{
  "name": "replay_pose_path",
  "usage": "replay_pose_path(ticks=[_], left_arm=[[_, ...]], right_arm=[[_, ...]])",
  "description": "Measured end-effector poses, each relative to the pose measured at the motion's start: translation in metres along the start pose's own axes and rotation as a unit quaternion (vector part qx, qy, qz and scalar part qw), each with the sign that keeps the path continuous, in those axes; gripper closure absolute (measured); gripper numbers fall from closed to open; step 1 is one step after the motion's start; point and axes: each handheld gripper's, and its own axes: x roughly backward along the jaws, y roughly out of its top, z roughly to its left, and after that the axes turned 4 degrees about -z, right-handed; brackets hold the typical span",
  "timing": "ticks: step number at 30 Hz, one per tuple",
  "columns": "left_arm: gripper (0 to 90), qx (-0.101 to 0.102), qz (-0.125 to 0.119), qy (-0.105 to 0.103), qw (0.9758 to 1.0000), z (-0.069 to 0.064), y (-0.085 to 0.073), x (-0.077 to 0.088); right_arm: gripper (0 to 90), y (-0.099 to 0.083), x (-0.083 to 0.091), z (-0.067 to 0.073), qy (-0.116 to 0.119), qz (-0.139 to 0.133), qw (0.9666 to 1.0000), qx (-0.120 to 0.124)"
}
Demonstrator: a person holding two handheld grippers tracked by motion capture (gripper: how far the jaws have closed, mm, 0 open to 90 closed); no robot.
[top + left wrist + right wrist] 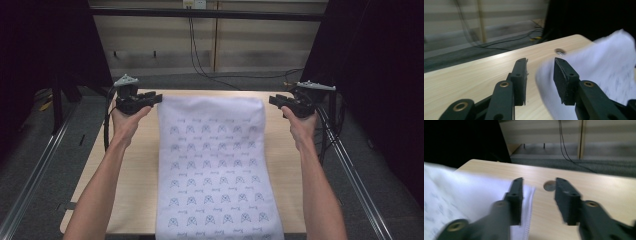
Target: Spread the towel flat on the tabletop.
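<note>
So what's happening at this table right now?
A person is laying out a white patterned cloth lengthwise on a wooden table, holding a gripper in each hand. The left gripper and right gripper sit at the cloth's two far corners with jaws open and nothing pinched between them. The cloth lies flat, its near end hanging over the table's front edge.

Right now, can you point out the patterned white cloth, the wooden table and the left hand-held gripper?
patterned white cloth point(215, 165), high view, its printed middle.
wooden table point(135, 175), high view, bare top left of the cloth.
left hand-held gripper point(540, 80), left gripper view, gap between its open jaws.
</note>
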Motion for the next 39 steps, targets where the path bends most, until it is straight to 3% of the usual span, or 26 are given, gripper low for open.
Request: replay_pose_path(ticks=[1, 3, 5, 7, 10, 16, 17, 18, 20, 22, 23, 25, 27, 29, 30, 33, 34, 36, 37, 38, 39], left_arm=[[59.8, 0.0, 0.0, 0.0, 1.0, 0.0, 0.0, 0.0], [60.9, 0.022, 0.004, -0.006, 0.9997, 0.017, -0.02, 0.007], [61.8, 0.028, 0.003, -0.013, 0.9995, 0.02, -0.025, 0.009], [62.0, 0.031, 0.01, -0.02, 0.9993, 0.023, -0.04, 0.013], [63.7, 0.025, 0.024, -0.043, 0.9984, 0.015, -0.059, 0.016], [68.2, 0.008, 0.045, -0.092, 0.9947, -0.009, -0.089, 0.025], [69.2, 0.008, 0.045, -0.092, 0.9947, -0.009, -0.089, 0.025], [70.3, 0.012, 0.05, -0.111, 0.9925, -0.018, -0.101, 0.03], [72.8, 0.012, 0.055, -0.113, 0.992, -0.022, -0.106, 0.031], [75.0, -0.003, 0.077, -0.127, 0.9888, -0.035, -0.121, 0.037], [76.2, -0.003, 0.077, -0.127, 0.9888, -0.035, -0.121, 0.037], [83.2, -0.019, 0.098, -0.147, 0.9841, -0.046, -0.133, 0.044], [87.5, -0.026, 0.103, -0.148, 0.9833, -0.049, -0.135, 0.045], [90.0, -0.037, 0.119, -0.163, 0.9787, -0.057, -0.145, 0.044], [90.0, -0.048, 0.14, -0.157, 0.9764, -0.059, -0.152, 0.04], [80.8, -0.036, 0.142, -0.167, 0.975, -0.059, -0.157, 0.037], [79.5, -0.035, 0.145, -0.166, 0.9748, -0.059, -0.158, 0.037], [75.1, -0.037, 0.159, -0.169, 0.9719, -0.062, -0.162, 0.034], [75.5, -0.037, 0.159, -0.169, 0.9719, -0.062, -0.162, 0.034], [76.4, -0.057, 0.174, -0.161, 0.9698, -0.066, -0.165, 0.033], [79.1, -0.062, 0.174, -0.161, 0.9695, -0.067, -0.166, 0.032]], right_arm=[[56.8, 0.0, 0.0, 0.0, 0.0, 0.0, 1.0, 0.0], [58.4, -0.018, 0.003, -0.01, 0.008, 0.014, 0.9999, -0.004], [58.2, -0.025, 0.005, -0.011, 0.012, 0.019, 0.9997, -0.002], [56.4, -0.037, 0.01, -0.013, 0.017, 0.03, 0.9994, 0.004], [56.2, -0.05, 0.018, -0.012, 0.033, 0.038, 0.9987, 0.007], [55.6, -0.072, 0.027, 0.011, 0.085, 0.06, 0.9937, 0.042], [55.5, -0.076, 0.028, 0.015, 0.092, 0.064, 0.9928, 0.042], [56.0, -0.082, 0.029, 0.021, 0.102, 0.072, 0.9911, 0.046], [56.2, -0.092, 0.03, 0.028, 0.119, 0.082, 0.9882, 0.051], [57.0, -0.101, 0.031, 0.035, 0.128, 0.092, 0.9862, 0.051], [57.7, -0.106, 0.031, 0.04, 0.138, 0.1, 0.9838, 0.054], [58.0, -0.115, 0.033, 0.047, 0.148, 0.113, 0.9806, 0.062], [58.8, -0.119, 0.034, 0.051, 0.153, 0.117, 0.9788, 0.068], [62.0, -0.128, 0.034, 0.055, 0.158, 0.131, 0.9761, 0.073], [64.1, -0.137, 0.031, 0.054, 0.158, 0.149, 0.9727, 0.081], [63.2, -0.147, 0.027, 0.052, 0.155, 0.169, 0.9698, 0.082], [62.9, -0.149, 0.026, 0.052, 0.154, 0.173, 0.9694, 0.082], [62.1, -0.151, 0.024, 0.051, 0.156, 0.174, 0.9689, 0.082], [62.1, -0.151, 0.024, 0.051, 0.156, 0.174, 0.9689, 0.082], [61.2, -0.154, 0.021, 0.051, 0.154, 0.18, 0.968, 0.082], [61.0, -0.155, 0.019, 0.051, 0.154, 0.184, 0.9671, 0.085]])
